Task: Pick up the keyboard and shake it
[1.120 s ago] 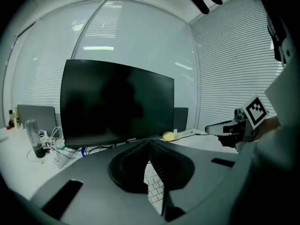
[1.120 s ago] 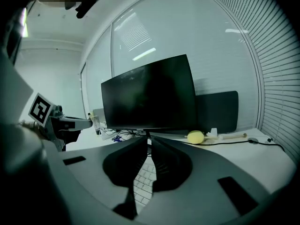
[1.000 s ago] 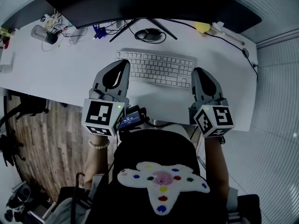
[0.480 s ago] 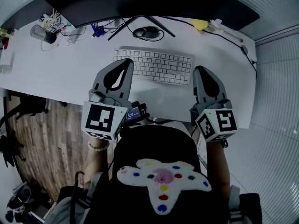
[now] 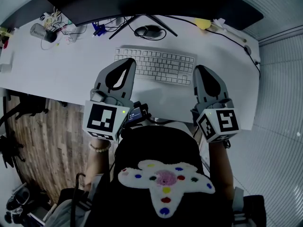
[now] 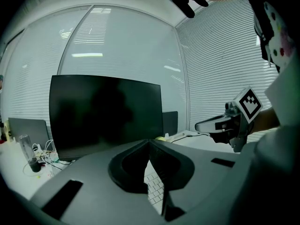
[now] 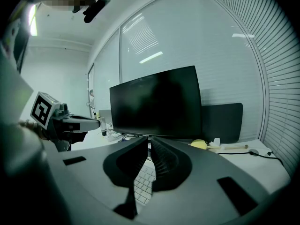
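Note:
A white keyboard [image 5: 158, 65] lies flat on the white desk [image 5: 61, 74], in front of the monitor stand. My left gripper [image 5: 128, 61] hovers over the keyboard's left end with its jaws shut and nothing between them. My right gripper [image 5: 199, 69] sits just off the keyboard's right end, also shut and empty. In the left gripper view the shut gripper [image 6: 149, 141] has keyboard keys [image 6: 154, 191] showing below it. In the right gripper view the gripper [image 7: 149, 139] is likewise shut above the keys [image 7: 142, 184]. Whether either gripper touches the keyboard is hidden.
A dark monitor [image 6: 105, 111] stands behind the keyboard, with a black mouse [image 5: 148, 31] at its stand. A tangle of cables and a cup [image 5: 42, 33] sit far left, a yellow object [image 5: 204, 25] and a cable far right. The desk's near edge is close to the person's body.
The left gripper has edged slightly forward over the keyboard's left end. The right gripper has hardly moved. Both stay shut and the keyboard rests on the desk.

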A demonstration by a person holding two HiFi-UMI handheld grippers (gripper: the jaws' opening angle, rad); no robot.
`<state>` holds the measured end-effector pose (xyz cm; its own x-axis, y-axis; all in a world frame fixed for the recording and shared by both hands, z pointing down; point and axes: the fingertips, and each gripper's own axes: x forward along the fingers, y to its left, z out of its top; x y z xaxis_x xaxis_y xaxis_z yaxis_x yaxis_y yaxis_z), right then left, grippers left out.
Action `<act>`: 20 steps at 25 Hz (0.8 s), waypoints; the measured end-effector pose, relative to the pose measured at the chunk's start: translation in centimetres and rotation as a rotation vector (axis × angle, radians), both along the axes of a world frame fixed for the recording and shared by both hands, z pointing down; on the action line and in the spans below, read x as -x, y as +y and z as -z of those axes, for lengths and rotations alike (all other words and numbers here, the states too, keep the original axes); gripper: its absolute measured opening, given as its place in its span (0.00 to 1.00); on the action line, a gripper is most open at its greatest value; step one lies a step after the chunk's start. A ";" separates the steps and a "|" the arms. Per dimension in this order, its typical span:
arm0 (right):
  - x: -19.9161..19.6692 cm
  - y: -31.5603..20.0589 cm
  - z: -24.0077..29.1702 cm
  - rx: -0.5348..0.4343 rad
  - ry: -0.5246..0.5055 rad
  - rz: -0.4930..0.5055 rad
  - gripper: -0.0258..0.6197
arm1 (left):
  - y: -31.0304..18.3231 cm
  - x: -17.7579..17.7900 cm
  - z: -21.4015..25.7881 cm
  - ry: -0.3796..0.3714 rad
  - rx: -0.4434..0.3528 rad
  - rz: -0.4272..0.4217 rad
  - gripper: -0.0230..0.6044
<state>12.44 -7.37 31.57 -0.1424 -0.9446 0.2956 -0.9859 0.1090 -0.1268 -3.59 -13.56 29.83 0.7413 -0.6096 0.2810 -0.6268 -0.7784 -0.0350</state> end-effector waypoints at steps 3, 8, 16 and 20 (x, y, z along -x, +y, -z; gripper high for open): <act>0.3 0.1 -0.3 0.013 0.024 0.016 0.11 | 0.0 0.0 -0.2 0.001 0.000 0.003 0.06; 0.6 -0.2 -0.3 0.000 0.014 0.018 0.11 | 0.0 0.2 -0.3 0.000 0.001 0.004 0.06; 0.5 -0.1 -1.2 0.028 0.001 0.008 0.11 | 0.0 0.2 -0.8 -0.005 0.003 0.008 0.06; 0.6 -0.3 -0.9 0.024 -0.002 0.002 0.11 | -0.1 0.4 -0.7 -0.002 0.006 0.011 0.06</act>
